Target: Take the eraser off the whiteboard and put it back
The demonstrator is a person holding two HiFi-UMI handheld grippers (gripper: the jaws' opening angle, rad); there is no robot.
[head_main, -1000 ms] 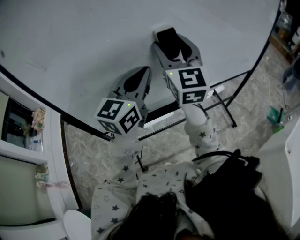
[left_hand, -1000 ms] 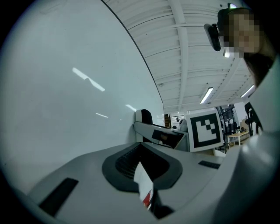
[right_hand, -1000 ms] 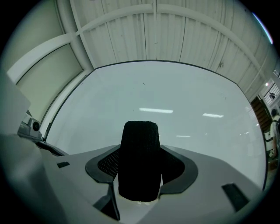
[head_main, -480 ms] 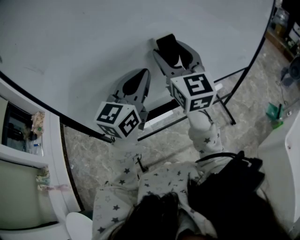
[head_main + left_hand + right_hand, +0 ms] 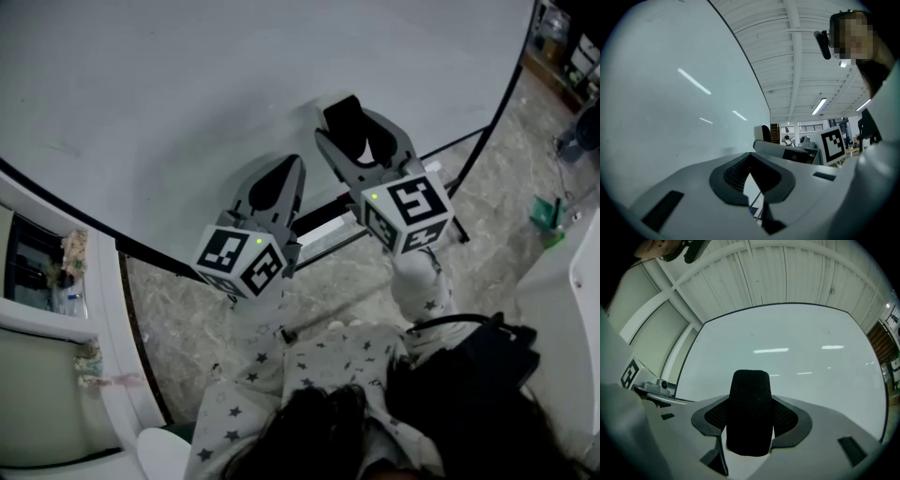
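Observation:
The black felt eraser [image 5: 344, 119] stands upright between the jaws of my right gripper [image 5: 360, 133], which is shut on it. In the right gripper view the eraser [image 5: 750, 413] fills the gap between the jaws of the right gripper [image 5: 752, 405], with the big whiteboard [image 5: 797, 357] ahead of it. I cannot tell how far the eraser is from the whiteboard [image 5: 187, 84]. My left gripper [image 5: 282, 176] hangs just left of the right one, shut and empty, its tip toward the board. In the left gripper view the left gripper's [image 5: 751, 171] jaws meet, beside the whiteboard [image 5: 670, 108].
The whiteboard's black frame and stand legs [image 5: 469, 150] run down to a marble floor. A white ledge [image 5: 319, 225] lies under the board's lower edge. A white cabinet [image 5: 103, 309] stands at the left, a white surface [image 5: 572, 309] at the right, and a black bag [image 5: 469, 375] hangs at the person's front.
Both grippers have drawn down and to the right in the head view, away from the board. The right one carries the eraser with it.

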